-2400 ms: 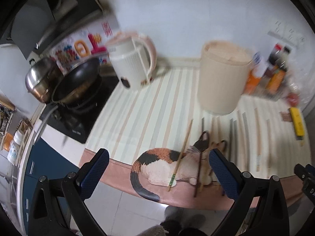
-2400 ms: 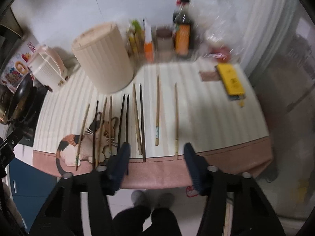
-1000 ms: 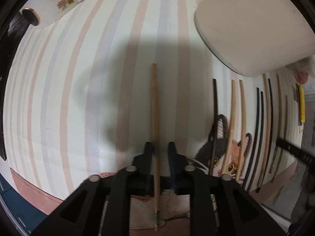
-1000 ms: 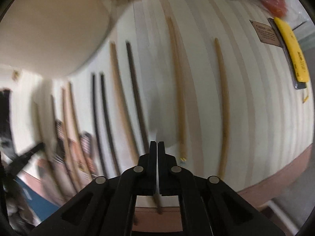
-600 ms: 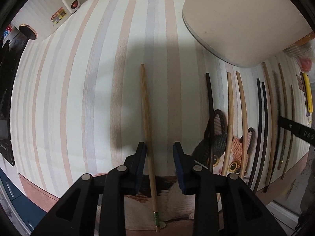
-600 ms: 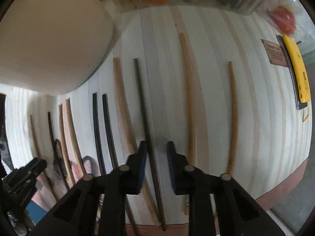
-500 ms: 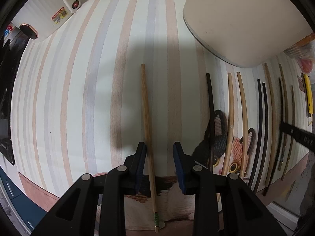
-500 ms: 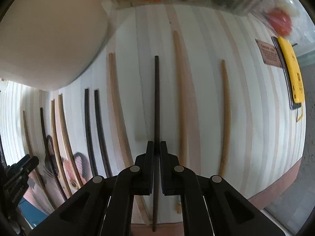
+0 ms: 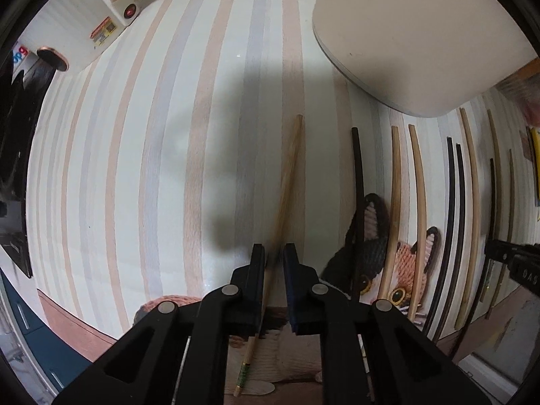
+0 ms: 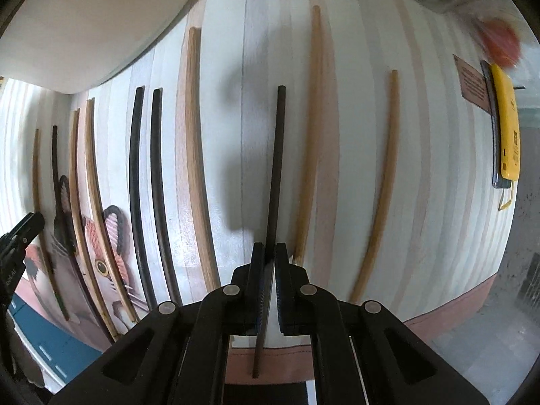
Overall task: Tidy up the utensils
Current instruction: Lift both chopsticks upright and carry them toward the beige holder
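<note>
A light wooden chopstick (image 9: 290,168) with a green-banded tip lies on the striped tablecloth (image 9: 152,152), running between the fingers of my left gripper (image 9: 273,253). The jaws are closing on it; the left pad touches it and a thin gap shows on the right. My right gripper (image 10: 270,248) is shut on a dark chopstick (image 10: 277,155), which sticks out both ahead of and behind the pads. Several more chopsticks, light (image 10: 192,135) and black (image 10: 135,168), lie in a row between the two grippers.
A big beige container (image 9: 422,33) stands behind the row. A white kettle (image 9: 111,3) and a black stove (image 9: 13,135) are at the far left. A yellow tool (image 10: 506,128) lies at the right. The table's pink front edge (image 10: 438,317) runs close under both grippers.
My left jaws widened, then narrowed around the light chopstick, whose far end swung right. My right jaws opened over the dark chopstick, then shut on it, and moved nearer the table.
</note>
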A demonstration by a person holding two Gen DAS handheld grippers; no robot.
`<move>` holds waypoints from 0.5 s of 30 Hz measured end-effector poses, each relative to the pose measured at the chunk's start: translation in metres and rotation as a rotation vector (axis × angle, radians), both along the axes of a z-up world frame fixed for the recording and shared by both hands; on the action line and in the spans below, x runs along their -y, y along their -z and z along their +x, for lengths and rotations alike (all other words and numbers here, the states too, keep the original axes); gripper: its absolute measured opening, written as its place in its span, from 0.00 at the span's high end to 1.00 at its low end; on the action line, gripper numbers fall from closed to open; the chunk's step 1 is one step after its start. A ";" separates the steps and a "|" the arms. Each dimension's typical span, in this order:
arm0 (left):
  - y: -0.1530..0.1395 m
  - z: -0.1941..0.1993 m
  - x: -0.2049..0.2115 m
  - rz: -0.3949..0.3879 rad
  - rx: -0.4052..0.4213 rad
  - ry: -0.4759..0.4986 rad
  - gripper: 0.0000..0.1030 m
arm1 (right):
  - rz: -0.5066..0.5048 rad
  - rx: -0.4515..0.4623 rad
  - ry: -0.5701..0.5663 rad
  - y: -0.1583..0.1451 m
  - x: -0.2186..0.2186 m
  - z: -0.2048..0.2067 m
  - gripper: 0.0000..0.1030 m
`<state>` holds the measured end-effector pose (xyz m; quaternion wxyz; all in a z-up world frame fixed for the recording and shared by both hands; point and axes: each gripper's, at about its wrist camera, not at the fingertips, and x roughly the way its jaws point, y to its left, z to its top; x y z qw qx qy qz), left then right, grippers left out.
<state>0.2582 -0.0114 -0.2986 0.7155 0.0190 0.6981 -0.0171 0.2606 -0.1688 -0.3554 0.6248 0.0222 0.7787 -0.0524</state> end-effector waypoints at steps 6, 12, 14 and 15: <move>0.003 0.011 0.012 0.003 0.008 -0.028 0.94 | 0.025 -0.026 0.013 0.026 0.020 0.025 0.92; -0.015 0.009 0.003 0.024 0.053 -0.071 0.96 | 0.067 0.068 0.057 0.002 0.054 0.020 0.95; -0.025 0.009 0.001 0.028 0.081 -0.077 0.96 | 0.085 0.101 0.072 -0.017 0.066 0.010 0.95; -0.030 0.008 0.000 0.027 0.091 -0.081 0.96 | 0.087 0.126 0.071 -0.024 0.067 0.008 0.95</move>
